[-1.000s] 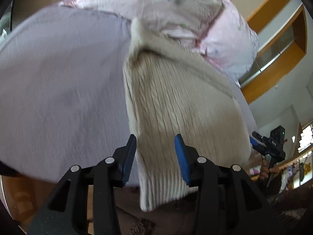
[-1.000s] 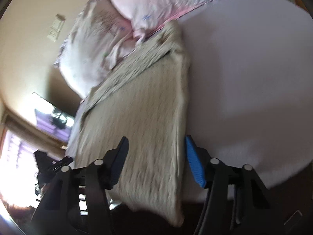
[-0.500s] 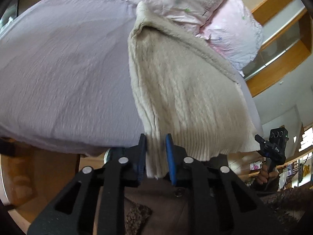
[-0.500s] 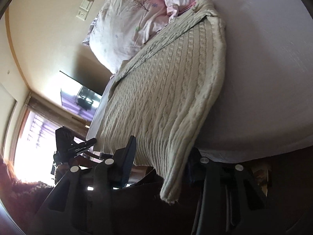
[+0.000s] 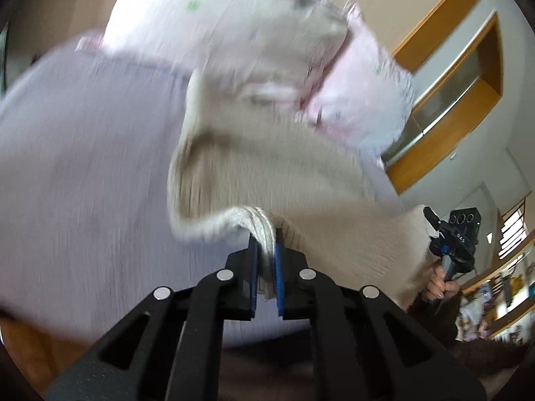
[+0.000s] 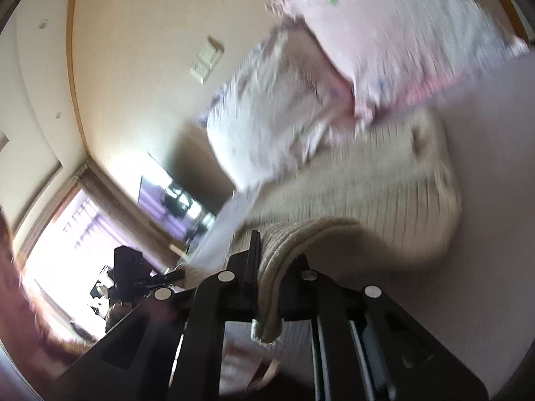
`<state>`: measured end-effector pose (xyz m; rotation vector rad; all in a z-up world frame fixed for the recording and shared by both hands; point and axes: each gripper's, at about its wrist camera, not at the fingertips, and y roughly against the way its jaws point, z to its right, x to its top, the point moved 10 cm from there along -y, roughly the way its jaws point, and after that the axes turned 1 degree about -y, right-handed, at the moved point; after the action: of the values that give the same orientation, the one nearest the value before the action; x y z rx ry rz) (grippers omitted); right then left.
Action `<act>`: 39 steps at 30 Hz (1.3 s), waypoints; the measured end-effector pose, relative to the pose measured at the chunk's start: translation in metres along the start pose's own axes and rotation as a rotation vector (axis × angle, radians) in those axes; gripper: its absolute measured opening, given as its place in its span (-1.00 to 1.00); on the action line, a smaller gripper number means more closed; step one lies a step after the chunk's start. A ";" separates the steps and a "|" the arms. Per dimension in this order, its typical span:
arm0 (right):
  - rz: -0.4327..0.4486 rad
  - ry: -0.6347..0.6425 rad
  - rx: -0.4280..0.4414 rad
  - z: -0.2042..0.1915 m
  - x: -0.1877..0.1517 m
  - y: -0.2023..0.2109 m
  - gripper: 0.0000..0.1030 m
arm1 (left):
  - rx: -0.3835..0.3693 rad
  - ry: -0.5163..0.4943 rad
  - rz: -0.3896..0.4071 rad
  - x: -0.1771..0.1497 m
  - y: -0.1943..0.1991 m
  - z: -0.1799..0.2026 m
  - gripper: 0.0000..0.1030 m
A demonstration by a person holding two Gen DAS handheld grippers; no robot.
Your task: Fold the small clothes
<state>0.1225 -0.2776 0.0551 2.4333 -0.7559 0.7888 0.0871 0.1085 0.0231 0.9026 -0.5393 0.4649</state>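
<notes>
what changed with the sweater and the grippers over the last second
Both grippers went from open at the sweater's near hem to shut on it: the left gripper clamps one corner of the sweater, the right gripper the other. The hem has since been lifted off the bed and carried toward the pillows, curling the knit over itself. Pillows and bed stayed put.
</notes>
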 end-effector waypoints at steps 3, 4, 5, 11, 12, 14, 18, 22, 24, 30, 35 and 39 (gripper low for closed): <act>0.063 -0.016 -0.023 0.015 0.052 -0.027 -0.83 | -0.009 0.030 0.074 0.070 -0.028 -0.006 -0.85; 0.080 -0.034 -0.033 0.023 0.067 -0.036 -0.83 | -0.004 0.045 0.091 0.086 -0.039 -0.011 -0.85; 0.099 -0.063 -0.051 0.037 0.087 -0.048 -0.83 | 0.011 0.077 0.115 0.114 -0.060 -0.023 -0.85; 0.093 -0.373 -0.374 0.181 0.133 -0.120 -0.52 | 0.157 0.239 0.066 0.172 -0.158 -0.102 -0.79; 0.081 -0.417 -0.420 0.197 0.131 -0.123 -0.17 | 0.156 0.265 0.062 0.173 -0.161 -0.108 -0.79; 0.109 -0.452 -0.377 0.199 0.130 -0.118 0.31 | 0.103 0.287 0.085 0.172 -0.153 -0.108 -0.69; 0.228 -0.273 -0.315 0.161 0.137 -0.086 0.81 | 0.097 0.215 0.084 0.154 -0.123 -0.098 0.12; 0.260 -0.146 -0.292 0.139 0.130 -0.081 0.84 | 0.131 0.173 0.014 0.129 -0.121 -0.096 0.26; 0.231 -0.142 -0.297 0.140 0.125 -0.087 0.84 | 0.145 0.166 -0.021 0.120 -0.126 -0.097 0.26; 0.219 -0.121 -0.292 0.140 0.127 -0.095 0.84 | 0.174 0.203 -0.058 0.109 -0.155 -0.103 0.02; 0.223 -0.168 -0.262 0.145 0.127 -0.089 0.84 | -0.033 0.413 -0.020 0.117 -0.161 -0.101 -0.73; 0.262 -0.171 -0.253 0.143 0.134 -0.075 0.84 | -0.212 0.377 0.045 0.146 -0.144 -0.037 -0.74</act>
<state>0.3154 -0.3524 0.0179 2.2188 -1.1831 0.5426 0.2940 0.0836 0.0072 0.5813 -0.2580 0.5914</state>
